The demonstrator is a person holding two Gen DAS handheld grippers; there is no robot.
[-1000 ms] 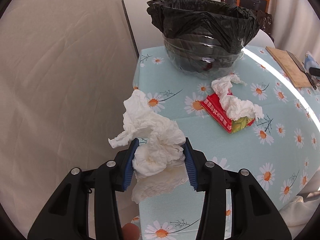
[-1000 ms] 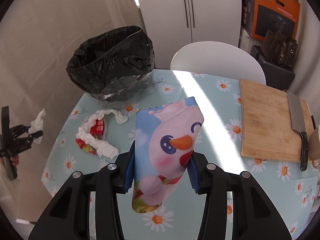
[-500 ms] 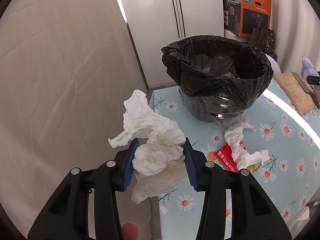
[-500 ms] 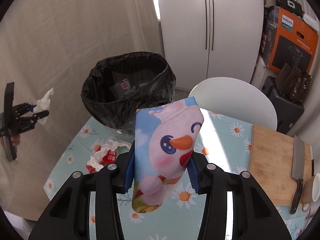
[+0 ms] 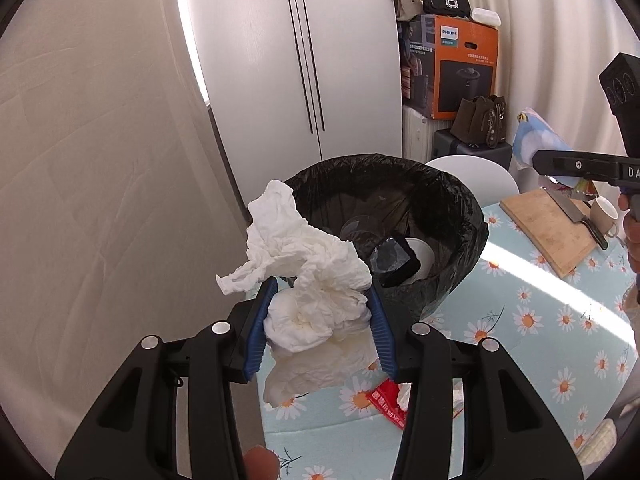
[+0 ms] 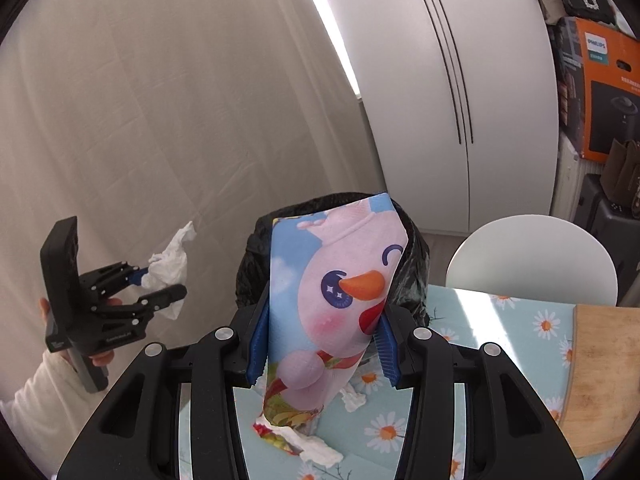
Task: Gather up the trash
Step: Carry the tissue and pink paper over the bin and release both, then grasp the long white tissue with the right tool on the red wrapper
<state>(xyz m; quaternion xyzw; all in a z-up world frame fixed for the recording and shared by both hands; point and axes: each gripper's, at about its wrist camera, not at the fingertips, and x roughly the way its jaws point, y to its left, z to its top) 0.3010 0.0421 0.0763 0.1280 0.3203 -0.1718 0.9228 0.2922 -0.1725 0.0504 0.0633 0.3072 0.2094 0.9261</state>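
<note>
A home dining corner: a tabletop (image 5: 532, 292) under a daisy-print cloth carries a wooden cutting board (image 5: 548, 228) with a knife (image 5: 576, 216), beside a white chair (image 6: 532, 256), tall white cupboard doors (image 5: 304, 60), beige curtains (image 6: 160, 100) and handbags (image 5: 480, 120) stacked around an appliance box (image 5: 452, 64).

A white crumpled tissue (image 5: 308, 280) sits between blue pads on black tongs (image 5: 318, 320). The bin liner (image 5: 460, 208) is black. The tabletop (image 5: 532, 344) is pale blue with white-and-orange daisies. A wrapper (image 6: 336, 280) shows a pink cartoon face with an orange beak.
</note>
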